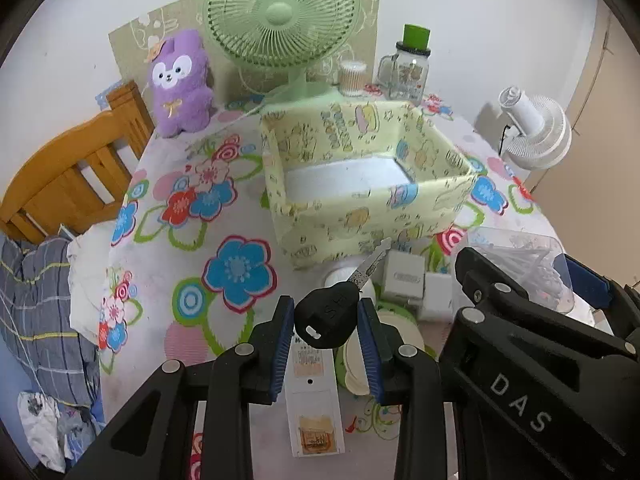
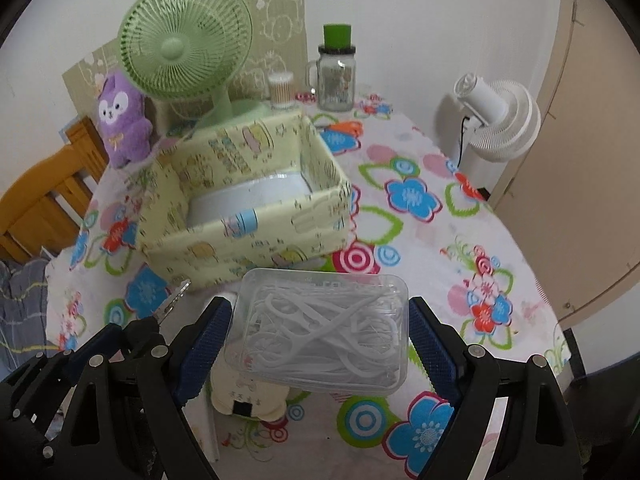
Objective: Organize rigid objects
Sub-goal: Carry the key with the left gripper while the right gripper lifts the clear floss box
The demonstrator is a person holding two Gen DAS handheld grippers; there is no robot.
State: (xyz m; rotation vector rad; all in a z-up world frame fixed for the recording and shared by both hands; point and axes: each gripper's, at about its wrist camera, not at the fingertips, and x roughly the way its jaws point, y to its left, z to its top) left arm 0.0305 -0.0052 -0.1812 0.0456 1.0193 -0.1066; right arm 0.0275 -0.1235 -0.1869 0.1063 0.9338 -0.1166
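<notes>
The left tool point(image 1: 326, 322) pinches a key point(image 1: 334, 312) and the right tool point(image 2: 320, 334) clamps a clear floss-pick box point(image 2: 320, 330) above the desk point(image 2: 420, 216), short of the yellow storage box point(image 2: 244, 216); the key may pivot loose.

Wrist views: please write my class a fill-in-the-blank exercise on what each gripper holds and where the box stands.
1. The left gripper is shut on a black-headed ____.
2. The right gripper holds a clear case of white floss ____.
3. The yellow box stands in front of the green ____.
4. The purple plush sits beside a wooden ____.

Missing words: key; picks; fan; chair
</notes>
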